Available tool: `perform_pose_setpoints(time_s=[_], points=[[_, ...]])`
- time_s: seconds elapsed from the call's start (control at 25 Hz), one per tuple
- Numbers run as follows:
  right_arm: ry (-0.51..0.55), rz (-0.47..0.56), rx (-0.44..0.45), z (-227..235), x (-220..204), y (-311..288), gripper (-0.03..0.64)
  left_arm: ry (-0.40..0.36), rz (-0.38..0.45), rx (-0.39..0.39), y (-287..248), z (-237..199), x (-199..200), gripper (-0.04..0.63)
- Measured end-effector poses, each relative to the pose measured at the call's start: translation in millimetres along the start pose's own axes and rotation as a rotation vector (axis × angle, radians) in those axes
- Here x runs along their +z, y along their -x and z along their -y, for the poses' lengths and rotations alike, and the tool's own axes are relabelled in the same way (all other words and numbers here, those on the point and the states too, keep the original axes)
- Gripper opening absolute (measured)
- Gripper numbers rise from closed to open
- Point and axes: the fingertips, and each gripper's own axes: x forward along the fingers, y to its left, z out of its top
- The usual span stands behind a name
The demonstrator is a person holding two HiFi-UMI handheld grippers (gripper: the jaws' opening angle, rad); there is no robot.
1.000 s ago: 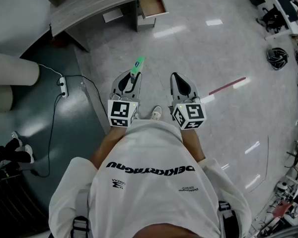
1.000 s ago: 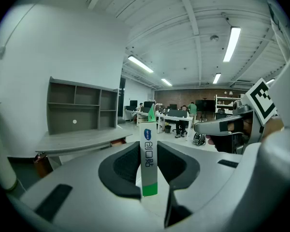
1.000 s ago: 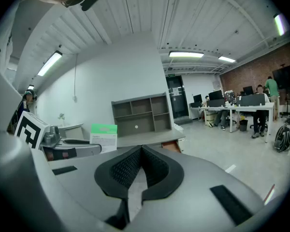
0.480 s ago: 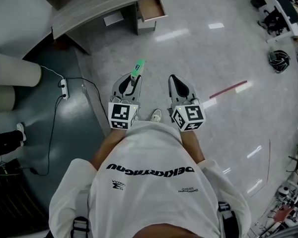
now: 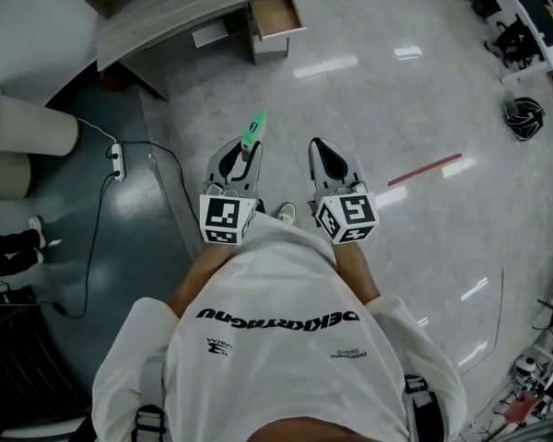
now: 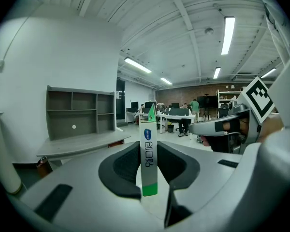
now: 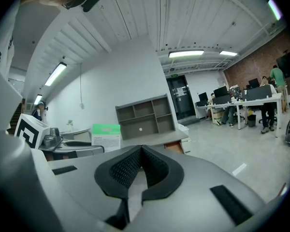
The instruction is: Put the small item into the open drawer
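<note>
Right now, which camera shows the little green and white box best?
The left gripper view: the box stands close up between the left gripper's pads, print facing us. The head view shows mostly its green end; the right gripper view shows its side.

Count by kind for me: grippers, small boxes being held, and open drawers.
Grippers: 2, the left gripper and the right gripper
Small box: 1, clamped in the left gripper
Open drawer: 1
Total: 4
</note>
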Motion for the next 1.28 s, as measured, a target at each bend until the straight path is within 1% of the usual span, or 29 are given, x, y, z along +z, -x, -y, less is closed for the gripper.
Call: perform_pose_setpoints(time_s=[0.24, 0.44, 0.72, 0.96, 1.08, 1.28], points=[[-0.011, -0.01, 0.012, 13.2, -7.6, -2.6, 0.029, 0.005, -0.015, 0.003, -12.2, 7.6, -6.1, 0.1], [-0.009, -0.021, 0.017, 26.0, -5.6, -14.3, 0.029, 0.003, -0.02, -0.004, -31.2, 8.3, -5.4, 0.1], [0.01, -0.045, 0.018, 51.6, 0.8, -56.5, 0.029, 0.022, -0.021, -0.009, -78.6, -14.6, -7.0, 0.1], [0.016, -0.061, 0.011, 80.6, 12.9, -116.9, 0.029, 0.035, -0.022, -0.021, -138.6, -51.6, -2.8, 0.1], [0.014, -0.062, 0.001, 94.5, 27.9, -151.7, 0.029, 0.033, -0.027, -0.032, -171.9, -76.3, 5.5, 0.1], [0.016, -0.073, -0.02, 113.7, 56.6, -217.2, 0.029, 0.052, -0.028, -0.063, -231.0, -124.5, 27.4, 0.1]])
